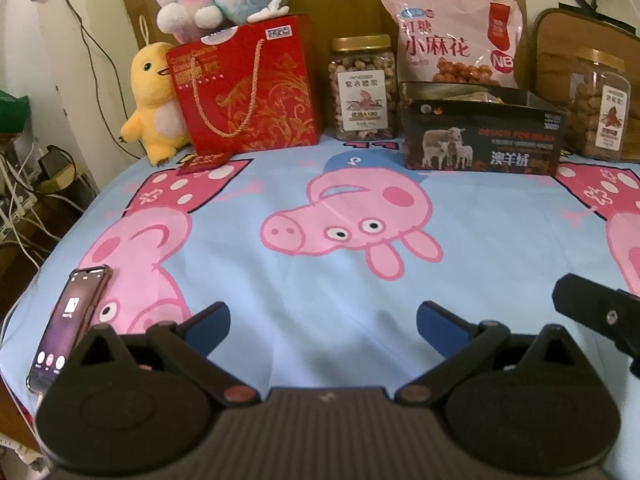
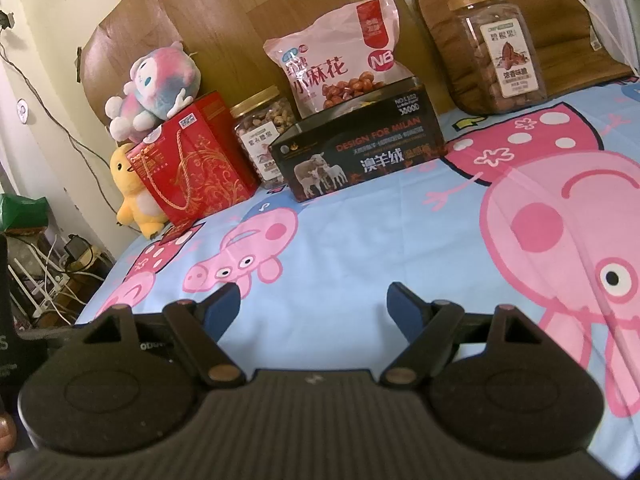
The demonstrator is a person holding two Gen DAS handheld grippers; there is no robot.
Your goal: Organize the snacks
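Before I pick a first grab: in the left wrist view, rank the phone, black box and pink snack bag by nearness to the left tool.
1. Phone, beside the left tool, near-left.
2. Black box, far right of centre.
3. Pink snack bag, behind the box, against the headboard.

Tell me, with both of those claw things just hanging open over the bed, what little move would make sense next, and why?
Probably the left gripper should ease forward toward the nut jar, jaws kept wide. Both it and the right gripper are open and hold nothing, and every snack stands far off along the headboard. That jar stands upright between the red gift bag and the open black box.
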